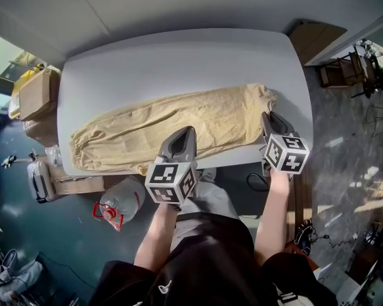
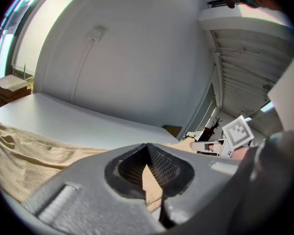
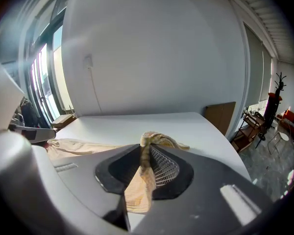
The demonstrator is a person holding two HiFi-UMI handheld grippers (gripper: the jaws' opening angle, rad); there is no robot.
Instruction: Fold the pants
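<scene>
Tan pants (image 1: 172,129) lie lengthwise along the white table (image 1: 179,62), waist end at the right, leg cuffs at the left. My left gripper (image 1: 190,131) is shut on the pants' near edge around the middle; in the left gripper view the tan cloth (image 2: 149,177) is pinched between the jaws. My right gripper (image 1: 265,116) is shut on the waist corner, and a bunch of the fabric (image 3: 146,153) sticks up between its jaws in the right gripper view. Both pinched edges are lifted a little off the table.
The table's far half is bare. On the floor at the left stand cardboard boxes (image 1: 37,93) and a large plastic water jug (image 1: 120,204). A brown board (image 1: 316,37) leans past the table's right corner. Chairs (image 1: 345,69) stand at the far right.
</scene>
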